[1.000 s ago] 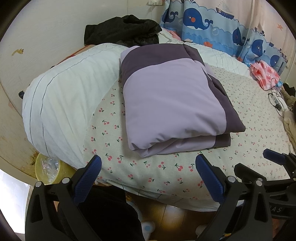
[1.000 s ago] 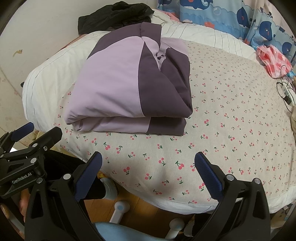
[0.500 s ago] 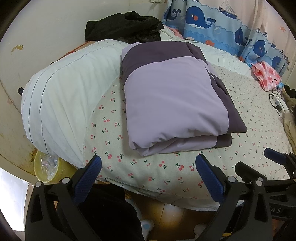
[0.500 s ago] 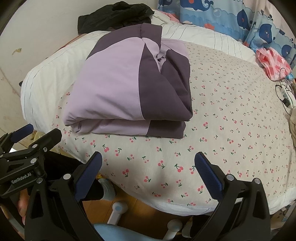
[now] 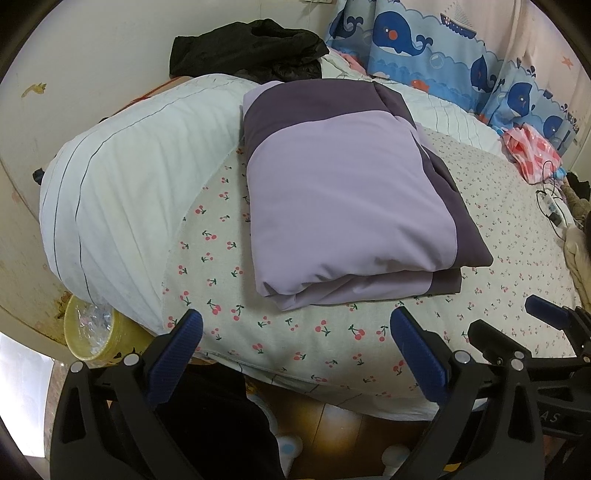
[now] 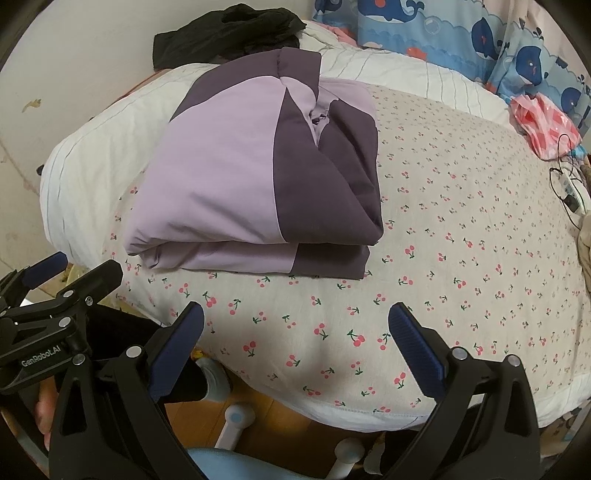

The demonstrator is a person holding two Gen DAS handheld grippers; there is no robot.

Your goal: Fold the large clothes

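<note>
While both grippers hang off the near edge of the bed [image 5: 295, 343], we log the two-tone purple jacket [image 5: 343, 206] lying folded into a thick rectangular bundle on the cherry-print sheet [image 6: 461, 236], its far end riding up onto the white striped duvet [image 5: 122, 192]. We hold the left gripper [image 5: 295, 332] and the right gripper [image 6: 295, 325] short of the jacket; both sets of jaws are spread wide and hold nothing.

Handling judgement: the jacket looks padded, soft and fairly light, with a smooth shell that may slide on itself. We would expect the stacked layers to spring apart if pinched at one ply only. The near folded edge, where the layers show as two rolls, seems the best hold: one gripper near each near corner, biting through all layers.

The black garment [image 6: 229, 29] lies beyond the jacket, against the wall.
</note>
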